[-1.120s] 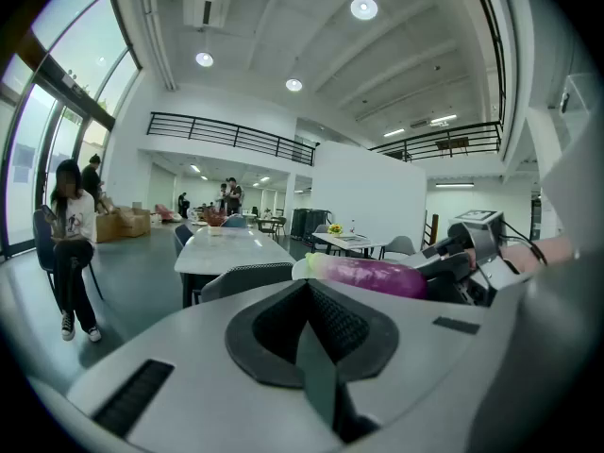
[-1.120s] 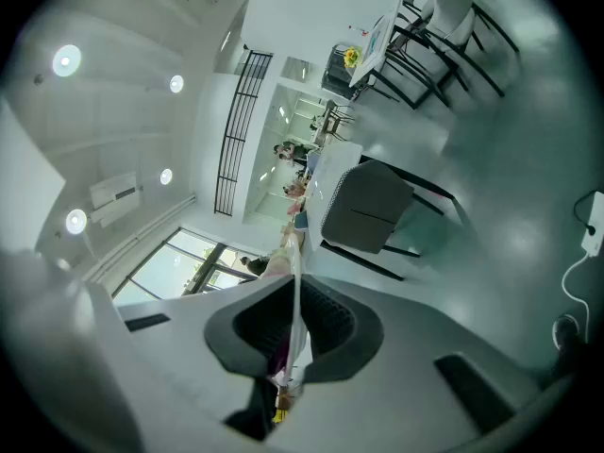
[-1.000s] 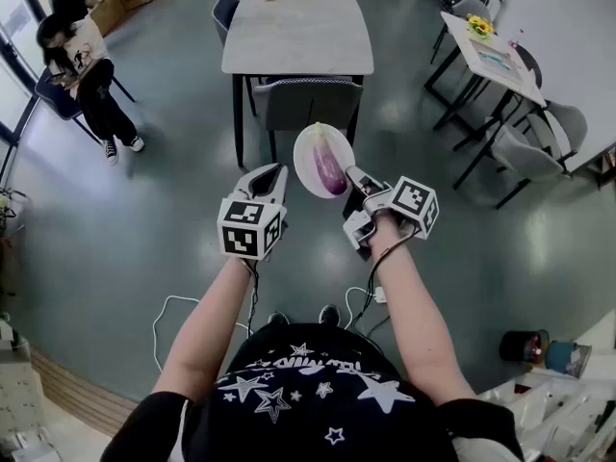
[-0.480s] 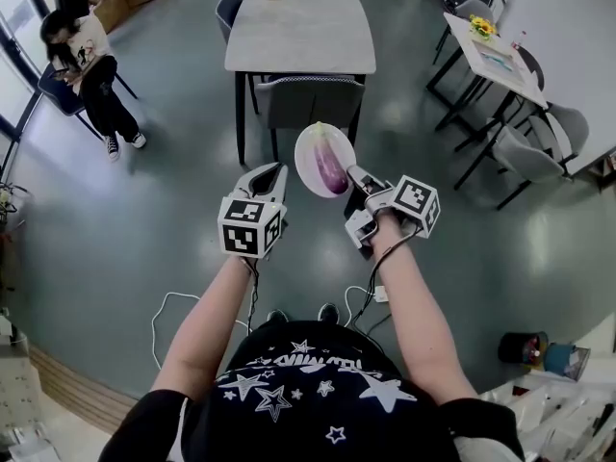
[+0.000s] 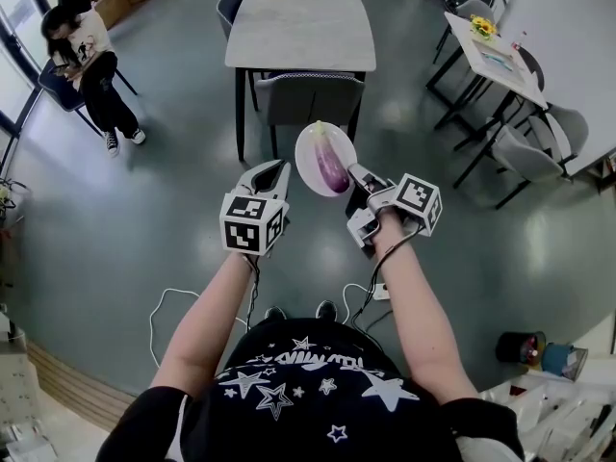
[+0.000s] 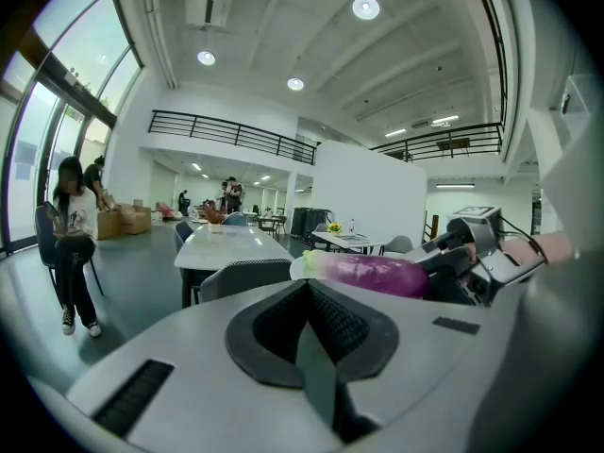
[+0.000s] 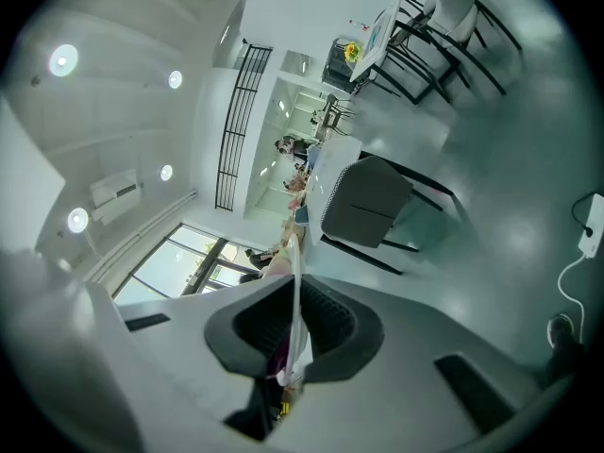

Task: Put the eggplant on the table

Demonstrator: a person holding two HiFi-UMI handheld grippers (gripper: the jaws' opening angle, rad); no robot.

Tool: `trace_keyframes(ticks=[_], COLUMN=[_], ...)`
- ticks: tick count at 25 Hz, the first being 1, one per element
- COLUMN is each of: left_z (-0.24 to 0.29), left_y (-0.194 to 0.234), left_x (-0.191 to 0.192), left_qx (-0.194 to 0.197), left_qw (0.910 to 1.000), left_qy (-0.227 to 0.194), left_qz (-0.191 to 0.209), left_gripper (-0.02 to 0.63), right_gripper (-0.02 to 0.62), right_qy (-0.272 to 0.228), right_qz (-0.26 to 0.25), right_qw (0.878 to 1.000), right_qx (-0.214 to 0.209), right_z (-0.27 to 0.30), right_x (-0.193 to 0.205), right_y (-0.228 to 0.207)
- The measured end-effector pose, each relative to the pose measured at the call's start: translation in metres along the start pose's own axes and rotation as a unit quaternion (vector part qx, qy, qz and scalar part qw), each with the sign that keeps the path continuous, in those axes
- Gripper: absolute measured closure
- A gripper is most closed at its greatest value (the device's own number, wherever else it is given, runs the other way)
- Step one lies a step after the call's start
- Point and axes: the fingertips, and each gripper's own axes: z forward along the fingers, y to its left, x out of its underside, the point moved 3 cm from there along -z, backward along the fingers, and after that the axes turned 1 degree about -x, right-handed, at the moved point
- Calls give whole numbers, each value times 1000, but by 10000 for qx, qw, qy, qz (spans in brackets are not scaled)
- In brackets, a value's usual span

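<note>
A purple eggplant (image 5: pixel 332 167) lies on a white plate (image 5: pixel 312 152) held in the air above the floor. My right gripper (image 5: pixel 358 180) is shut on the plate's near rim; in the right gripper view the plate (image 7: pixel 295 272) runs edge-on between the jaws. My left gripper (image 5: pixel 270 173) is shut and empty, just left of the plate. From the left gripper view the eggplant (image 6: pixel 373 274) shows beyond its closed jaws. The grey table (image 5: pixel 298 22) stands ahead, beyond a chair.
A grey chair (image 5: pixel 308 99) is tucked at the table's near end. A person (image 5: pixel 85 61) sits on a chair at the far left. A second table (image 5: pixel 493 54) with chairs stands at the right. A white cable (image 5: pixel 173 308) lies on the floor by my feet.
</note>
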Motion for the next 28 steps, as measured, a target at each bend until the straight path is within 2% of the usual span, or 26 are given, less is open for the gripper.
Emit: trace_keyframes(ticks=[10, 22, 28], left_z=[6, 55, 70], left_y=[-18, -65, -61], left_x=[-2, -6, -13], left_qx=[-63, -295, -447], left_qw=[10000, 9994, 9988], left_qy=[-35, -112, -117], left_qz=[-31, -162, -159], left_gripper=[598, 598, 598], right_gripper=[572, 572, 572], right_qy=[136, 253, 334], right_qz=[8, 50, 109], right_qw=[9999, 9995, 9988], right_qx=[-38, -201, -342], right_z=[-13, -27, -19], right_x=[-7, -66, -83], right_y=[-6, -30, -31])
